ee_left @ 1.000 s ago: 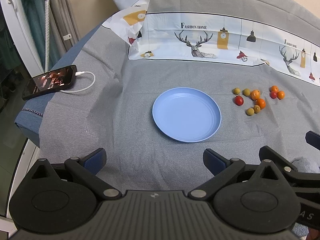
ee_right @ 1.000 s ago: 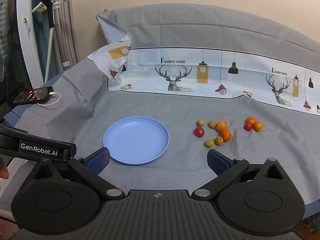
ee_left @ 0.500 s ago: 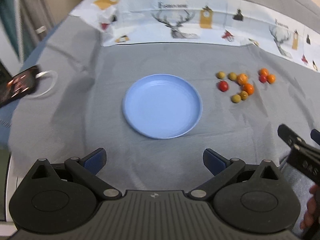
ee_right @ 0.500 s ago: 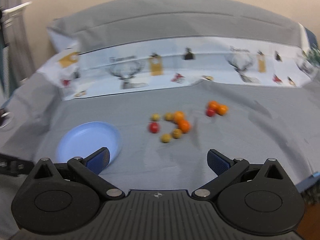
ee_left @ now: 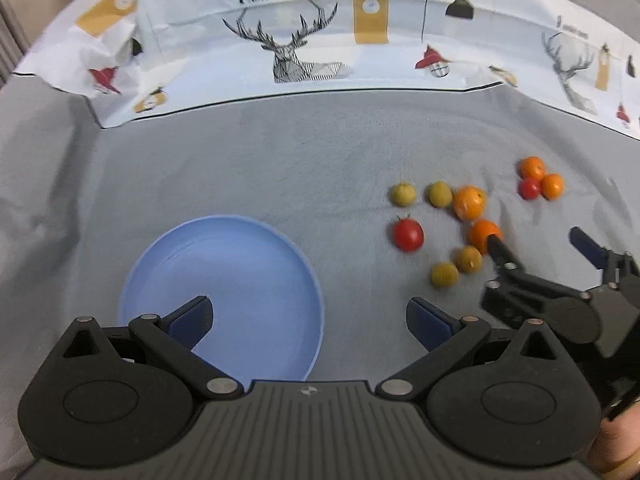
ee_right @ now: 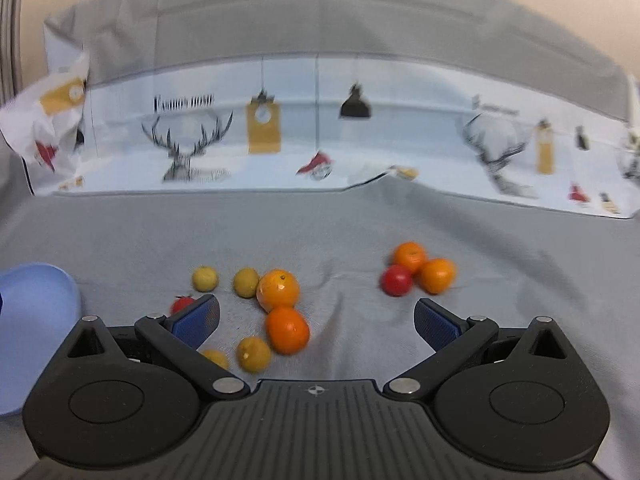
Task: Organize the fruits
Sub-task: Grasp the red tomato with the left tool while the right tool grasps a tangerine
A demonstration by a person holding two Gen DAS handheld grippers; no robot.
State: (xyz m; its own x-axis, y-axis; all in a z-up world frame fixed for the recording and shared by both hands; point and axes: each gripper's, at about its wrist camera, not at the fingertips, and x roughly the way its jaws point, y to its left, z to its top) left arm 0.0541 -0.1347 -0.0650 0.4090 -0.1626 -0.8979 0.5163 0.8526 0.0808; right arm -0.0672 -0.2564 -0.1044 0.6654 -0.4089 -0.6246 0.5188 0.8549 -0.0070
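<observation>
A light blue plate lies on the grey cloth, empty; its edge shows at the left of the right wrist view. Right of it lies a cluster of small fruits: yellow-green ones, a red tomato and oranges. Three more fruits sit further right. My left gripper is open and empty over the plate's near edge. My right gripper is open and empty, just short of the cluster, with an orange between its fingers' line. It also shows in the left wrist view.
A white printed sheet with deer and lamps lies across the back of the cloth, its left corner crumpled. A raised grey fold runs behind it. The cloth has wrinkles near the fruits.
Both grippers have moved forward and to the right. The fruits now sit close before the right gripper, and the plate lies under the left one. The phone has left view.
</observation>
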